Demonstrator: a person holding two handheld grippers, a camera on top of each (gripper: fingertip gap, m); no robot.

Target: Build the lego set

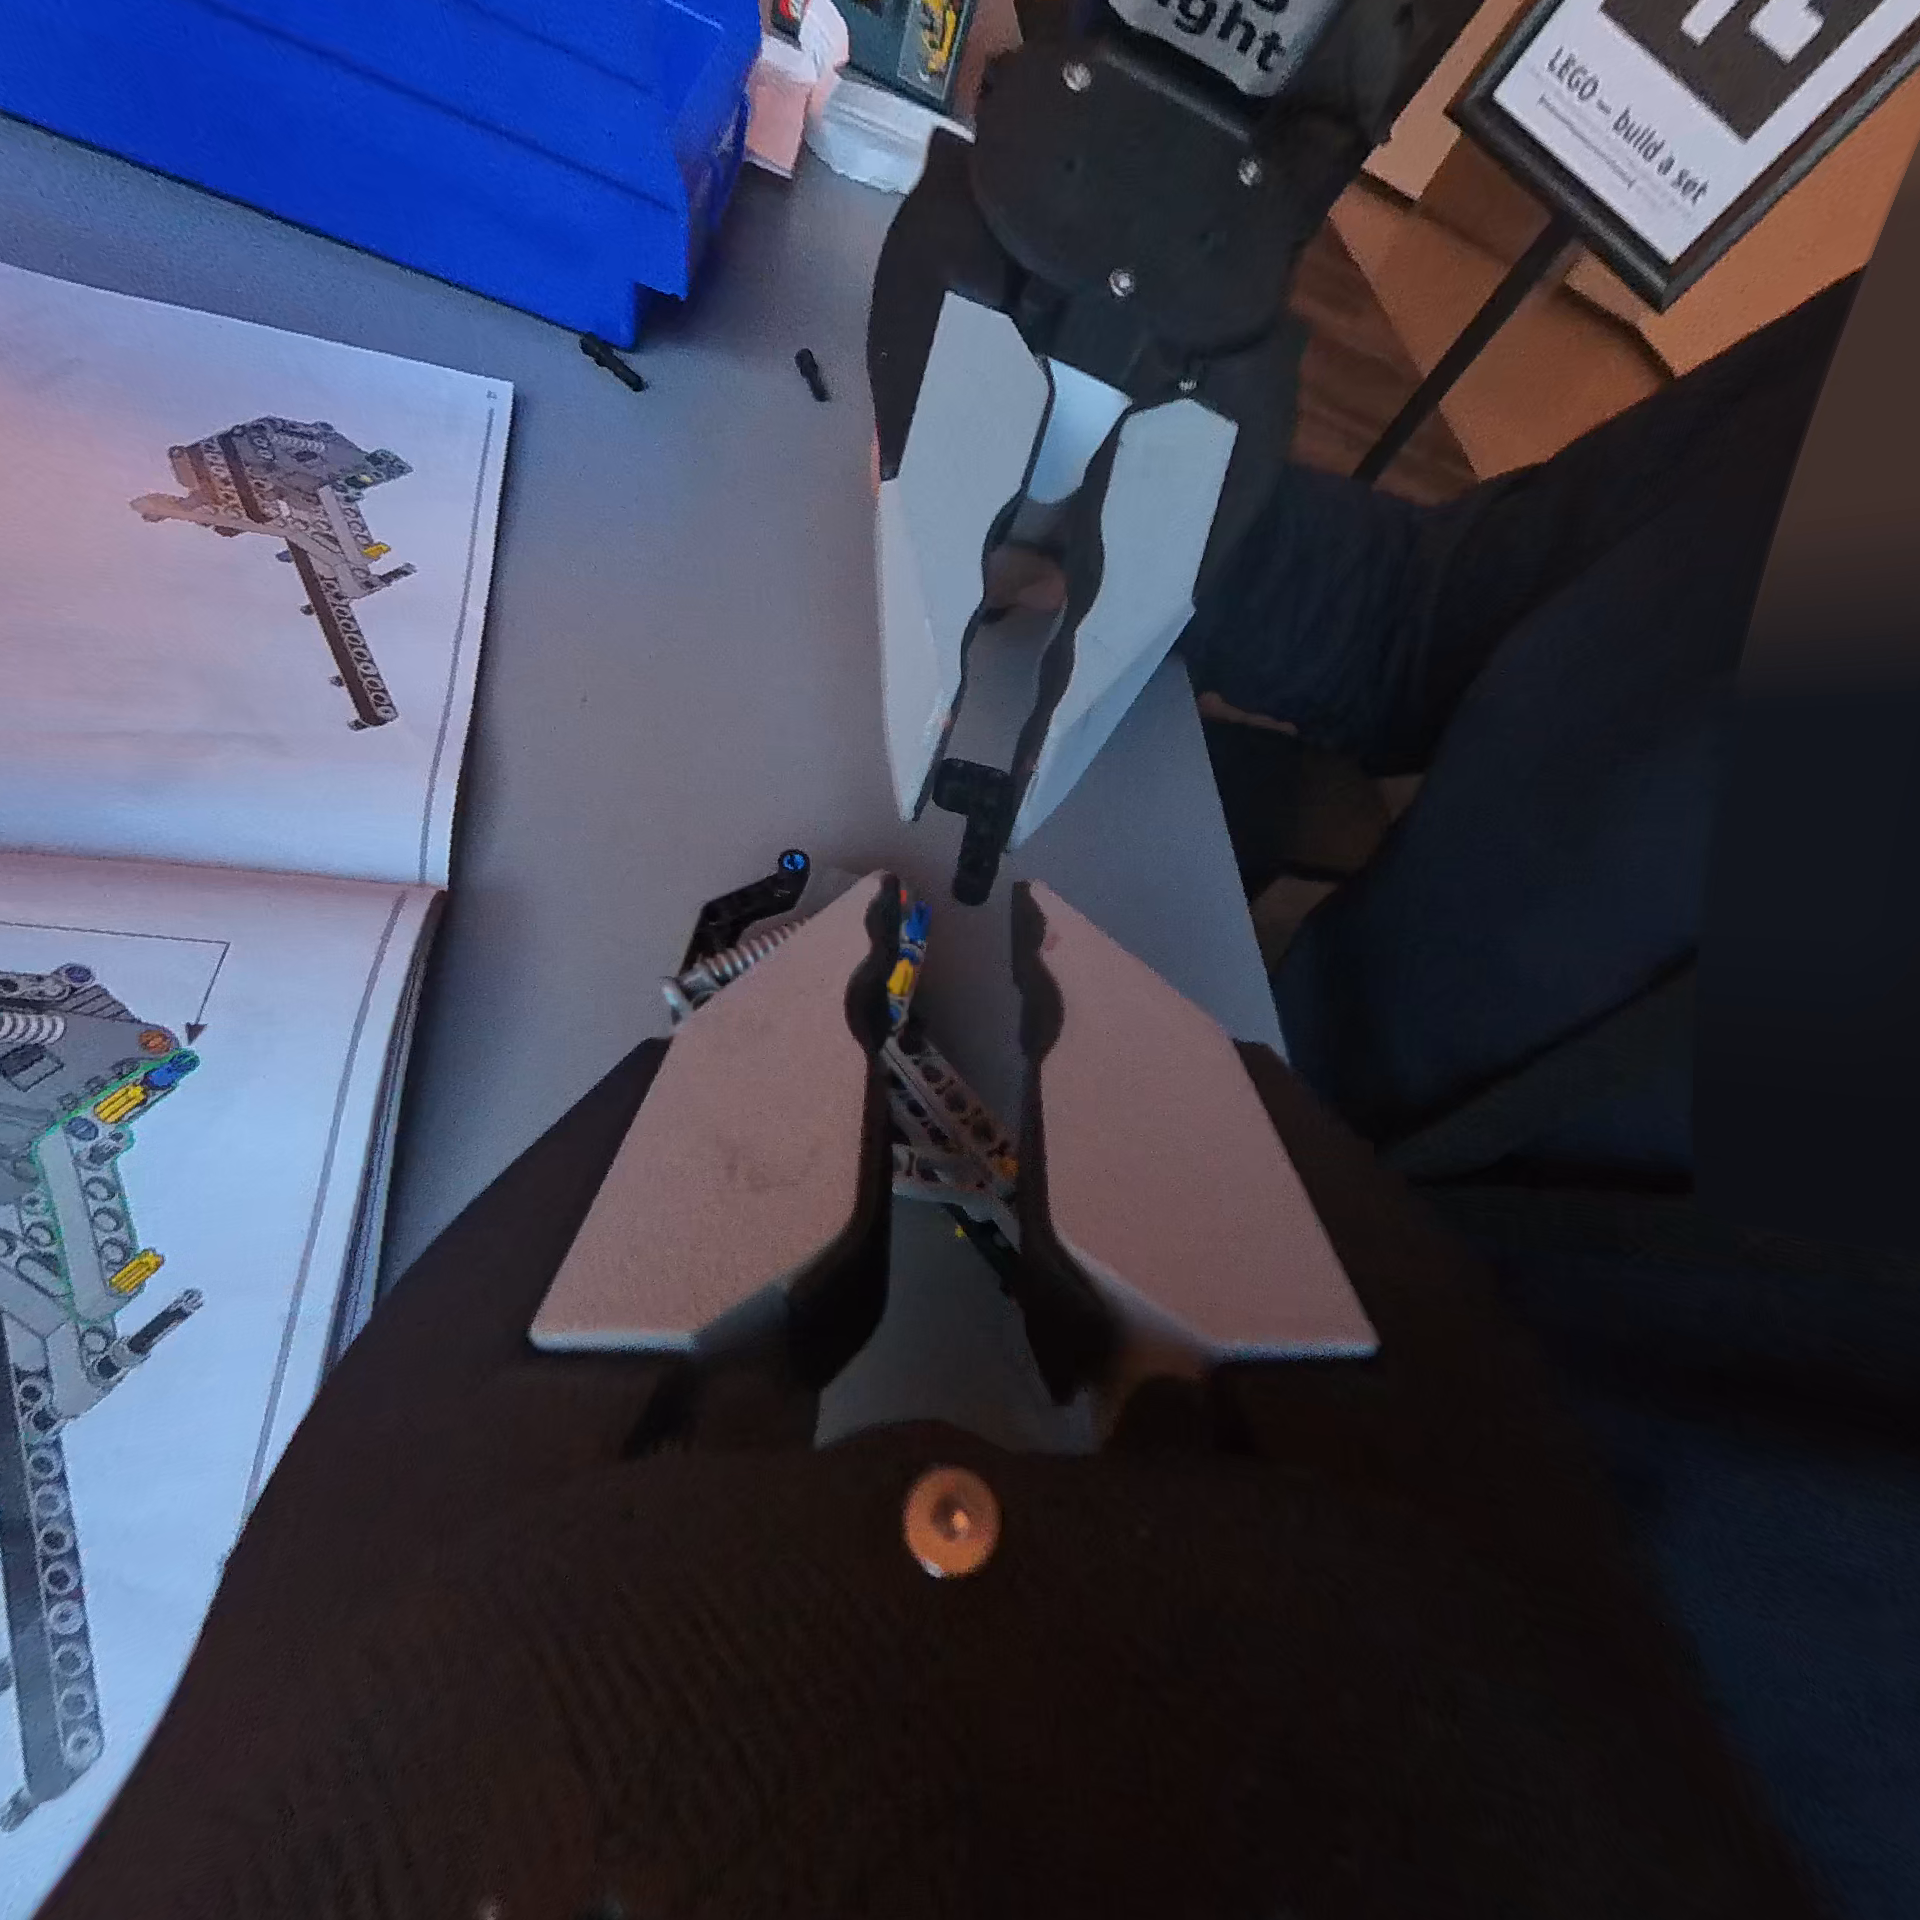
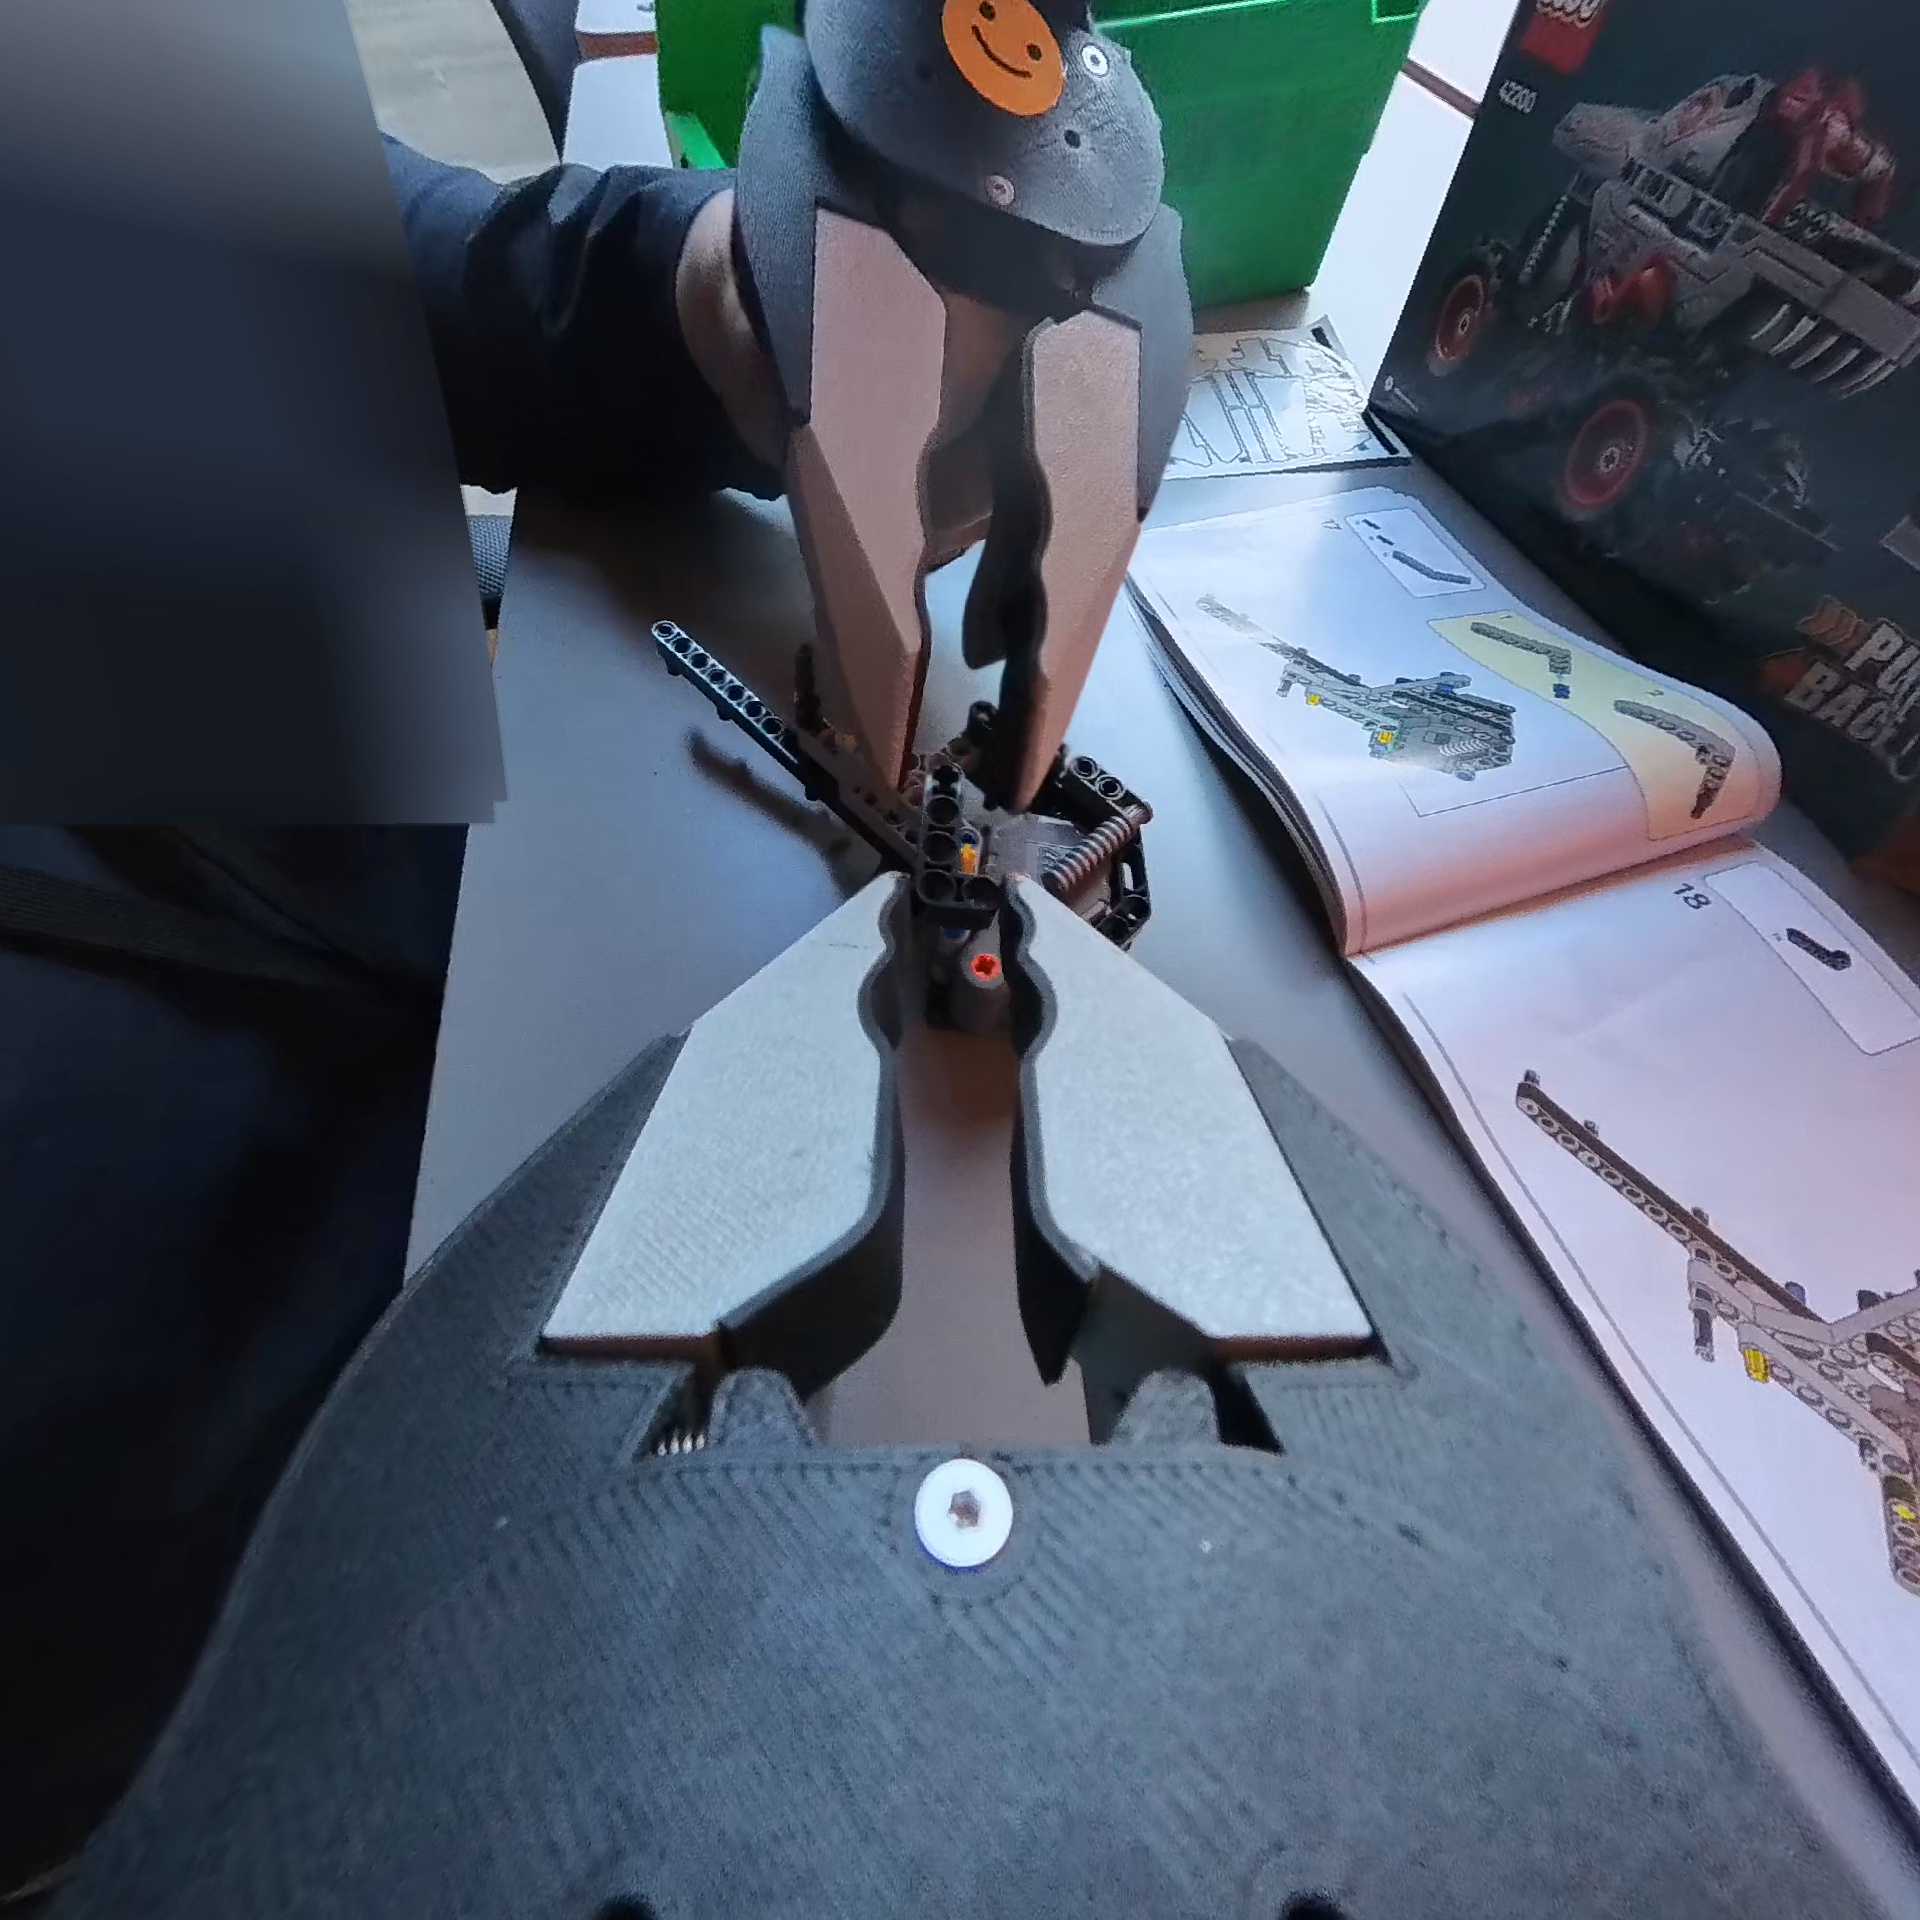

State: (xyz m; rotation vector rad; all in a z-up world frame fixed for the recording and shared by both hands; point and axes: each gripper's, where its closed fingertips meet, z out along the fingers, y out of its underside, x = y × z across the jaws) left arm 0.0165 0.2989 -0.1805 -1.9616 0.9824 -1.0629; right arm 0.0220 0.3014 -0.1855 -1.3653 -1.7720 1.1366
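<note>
I am clamping the half-built model (image 2: 997,831) on the table (image 1: 644,623) with my left gripper (image 1: 951,894), while my right gripper (image 2: 951,894) is pinching a small black L-shaped piece (image 1: 975,821) just above it, long leg pointing toward the model. The blue bins' (image 1: 416,135) and green bin's (image 2: 1247,156) contents are hidden.

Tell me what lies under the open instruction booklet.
The instruction booklet lies open on the grey table. A printed sheet pokes out beyond its far edge. Anything else beneath stays covered.
</note>
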